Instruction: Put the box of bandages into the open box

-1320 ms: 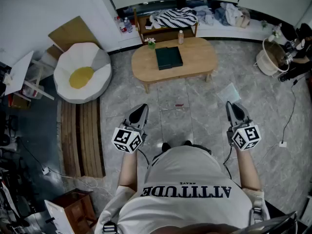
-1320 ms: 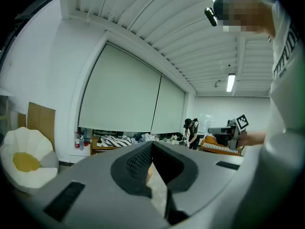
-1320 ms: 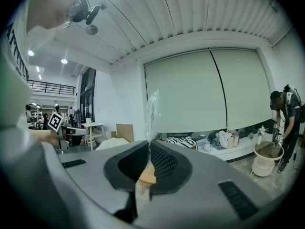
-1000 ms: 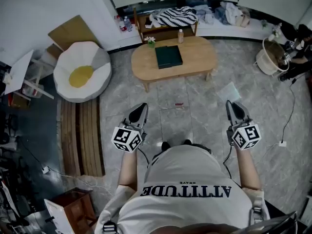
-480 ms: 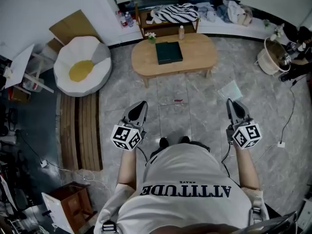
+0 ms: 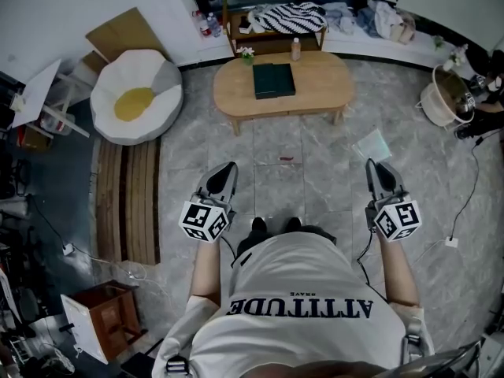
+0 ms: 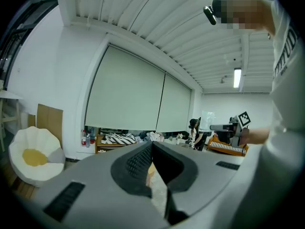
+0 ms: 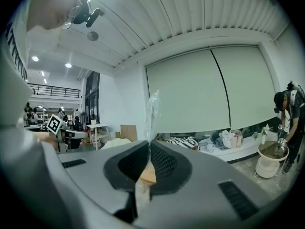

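A dark green flat box [image 6: 273,80] lies on the oval wooden table [image 6: 315,93] across the room, with a small bottle [image 6: 296,50] and a flower pot [image 6: 247,54] behind it. I cannot pick out a box of bandages at this distance. My left gripper [image 6: 229,167] and right gripper [image 6: 371,164] are held at waist height on either side of the body, pointing toward the table and far from it. The left gripper [image 7: 152,146] has its jaws closed together with nothing in them. The right gripper [image 8: 148,146] is also shut; a thin clear sliver stands up at its tips.
On the grey tiled floor lie an egg-shaped cushion [image 6: 135,97] at the left, a wooden slat mat [image 6: 126,203], a sheet of paper [image 6: 372,145] and a cable [image 6: 450,241]. A shelf with striped cloth [image 6: 283,18] stands behind the table, a basket [image 6: 445,97] at the right, a brown crate [image 6: 102,317] behind me.
The table, cushion and basket have slid slightly up in the head view, and more of the brown crate shows. Both grippers keep their place beside the body, still shut.
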The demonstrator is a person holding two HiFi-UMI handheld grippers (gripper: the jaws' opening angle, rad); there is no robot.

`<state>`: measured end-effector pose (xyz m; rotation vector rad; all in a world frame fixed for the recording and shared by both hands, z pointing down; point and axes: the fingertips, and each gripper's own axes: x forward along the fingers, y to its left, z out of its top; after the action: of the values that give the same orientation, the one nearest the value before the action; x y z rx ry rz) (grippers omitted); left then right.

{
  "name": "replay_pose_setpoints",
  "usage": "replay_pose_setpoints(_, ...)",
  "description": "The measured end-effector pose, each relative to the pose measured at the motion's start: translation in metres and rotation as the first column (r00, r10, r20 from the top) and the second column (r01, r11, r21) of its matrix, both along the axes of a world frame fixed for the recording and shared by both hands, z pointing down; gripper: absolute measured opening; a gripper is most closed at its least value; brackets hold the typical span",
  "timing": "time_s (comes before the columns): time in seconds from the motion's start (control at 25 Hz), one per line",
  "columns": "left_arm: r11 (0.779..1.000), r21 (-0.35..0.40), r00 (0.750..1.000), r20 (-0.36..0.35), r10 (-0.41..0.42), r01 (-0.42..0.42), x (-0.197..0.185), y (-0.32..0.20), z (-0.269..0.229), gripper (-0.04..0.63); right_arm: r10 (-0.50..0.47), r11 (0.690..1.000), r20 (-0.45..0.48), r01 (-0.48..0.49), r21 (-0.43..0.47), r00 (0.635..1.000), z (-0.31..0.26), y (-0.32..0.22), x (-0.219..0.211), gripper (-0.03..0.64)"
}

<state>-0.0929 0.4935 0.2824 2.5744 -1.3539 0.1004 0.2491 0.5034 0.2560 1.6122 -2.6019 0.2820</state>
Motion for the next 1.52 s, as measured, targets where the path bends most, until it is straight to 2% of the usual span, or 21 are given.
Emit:
replay_pose_setpoints(0.4,0.999,-0.007,0.999,0.005,-0.031,0.031,0.029,0.003,0.005,0.021,-0.055,0.998,-0.018,0.055,-0.004,0.998,0.004,-0.012,0.017,0.028)
replay_pose_setpoints(0.84,0.999,-0.015,0.999,0.015,-0.029,0.029,0.034,-0.021,0.010,0.021,-0.071,0.997,-0.014,0.071,-0.021,0.997,0.011,-0.036,0.017,0.028)
replay_pose_setpoints(1.28,1.000,-0.014,1.000,0.015,0.009,-0.009,0.019,-0.075,0.015,0.021,-0.028,0.999,-0.002,0.028,-0.025,1.000,0.016,-0.076,0.004,0.028)
replay_pose_setpoints(1.52,0.999,-0.016,0.999,0.017,0.046,-0.045,0.004,-0.123,0.013,0.021,0.002,0.999,-0.008,-0.002,-0.038,1.000,0.018,-0.110,-0.012,0.028)
